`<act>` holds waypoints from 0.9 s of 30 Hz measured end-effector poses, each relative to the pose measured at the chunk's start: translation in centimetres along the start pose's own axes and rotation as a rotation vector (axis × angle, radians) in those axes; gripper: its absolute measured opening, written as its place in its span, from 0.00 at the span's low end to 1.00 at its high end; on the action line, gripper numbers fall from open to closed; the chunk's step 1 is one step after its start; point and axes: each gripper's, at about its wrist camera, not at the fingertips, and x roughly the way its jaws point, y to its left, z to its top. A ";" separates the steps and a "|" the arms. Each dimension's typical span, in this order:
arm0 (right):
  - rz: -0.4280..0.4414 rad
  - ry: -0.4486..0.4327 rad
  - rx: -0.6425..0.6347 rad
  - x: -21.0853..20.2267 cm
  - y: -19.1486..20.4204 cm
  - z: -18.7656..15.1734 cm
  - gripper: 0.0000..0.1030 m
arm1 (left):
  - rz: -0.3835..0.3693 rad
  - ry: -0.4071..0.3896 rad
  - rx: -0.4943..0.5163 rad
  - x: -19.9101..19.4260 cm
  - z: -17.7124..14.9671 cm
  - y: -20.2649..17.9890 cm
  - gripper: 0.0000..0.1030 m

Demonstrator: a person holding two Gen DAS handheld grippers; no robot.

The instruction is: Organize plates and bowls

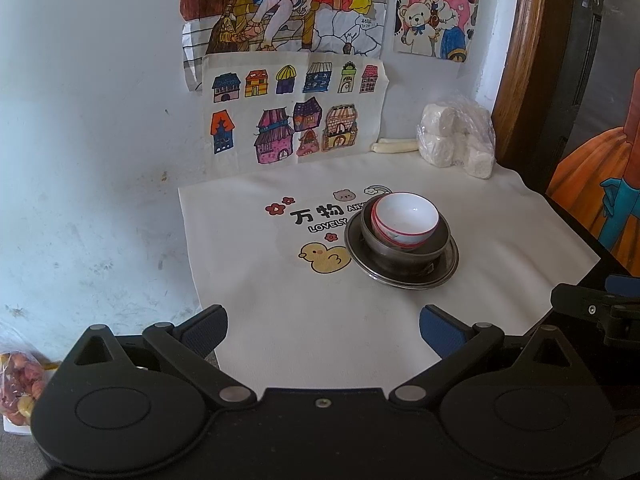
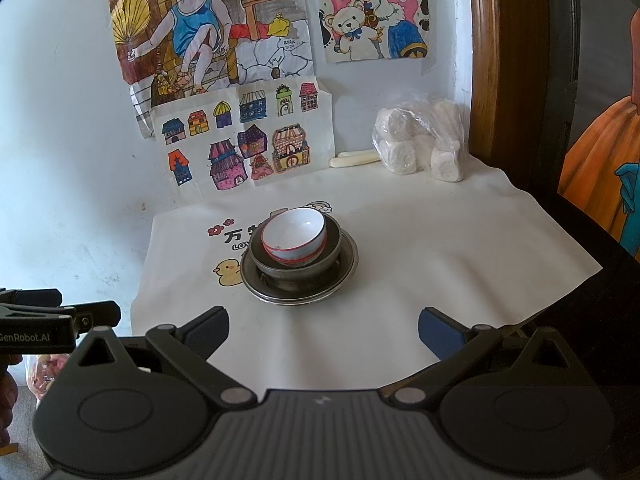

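Note:
A white bowl with a red rim (image 1: 404, 216) (image 2: 294, 236) rests tilted inside a dark metal bowl (image 1: 400, 254) (image 2: 264, 260), which stands on a metal plate (image 1: 446, 270) (image 2: 344, 272). The stack sits on a white printed cloth (image 1: 320, 320) (image 2: 420, 260). My left gripper (image 1: 323, 330) is open, held back from the stack, which lies ahead and to its right. My right gripper (image 2: 323, 330) is open too, with nothing between its fingers; the stack is ahead of it, slightly left. Part of the left gripper body (image 2: 36, 320) shows at the right wrist view's left edge.
A plastic bag of white rolls (image 1: 456, 140) (image 2: 420, 144) and a pale stick (image 1: 394, 146) (image 2: 354, 159) lie by the wall at the back. Drawings (image 1: 296, 116) (image 2: 244, 140) hang on the wall. A wooden frame (image 1: 520, 60) stands right. A snack bag (image 1: 20, 384) lies low left.

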 end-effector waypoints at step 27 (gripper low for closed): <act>-0.004 0.009 0.011 0.5 -0.6 0.2 1.00 | 0.009 0.017 0.001 0.7 0.3 -0.6 0.99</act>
